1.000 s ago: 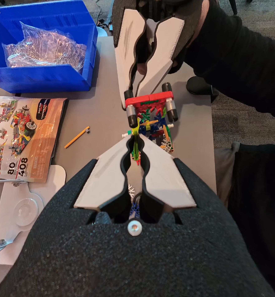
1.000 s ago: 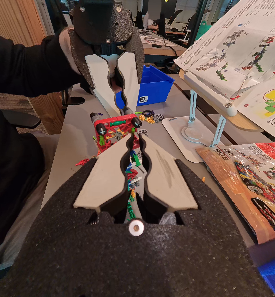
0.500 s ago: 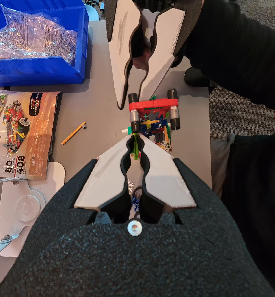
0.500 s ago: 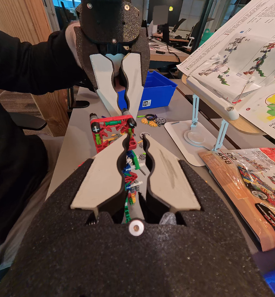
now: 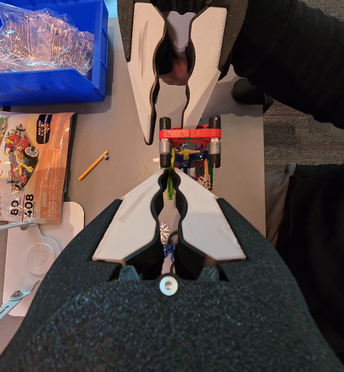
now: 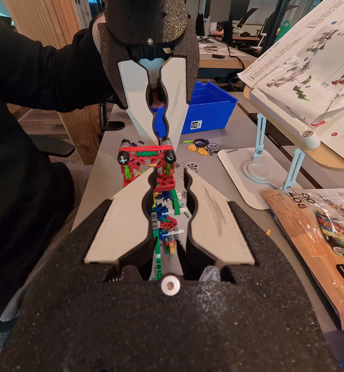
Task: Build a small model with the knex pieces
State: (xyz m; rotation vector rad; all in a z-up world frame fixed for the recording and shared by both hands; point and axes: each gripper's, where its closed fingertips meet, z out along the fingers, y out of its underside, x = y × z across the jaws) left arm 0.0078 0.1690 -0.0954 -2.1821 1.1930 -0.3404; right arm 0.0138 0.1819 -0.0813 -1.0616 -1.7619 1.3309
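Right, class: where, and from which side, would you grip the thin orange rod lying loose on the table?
Mid-shaft on the orange rod, from straight above, pinching across its diagonal length. It lies flat on the table, thin, with bare surface either side; the grey cap at its far end looks too small to pinch.

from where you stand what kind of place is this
Probably an open office or lab bench set up for toy building: other desks with monitors stand behind, an instruction booklet sits on a stand, and a blue parts bin rests on the grey table.
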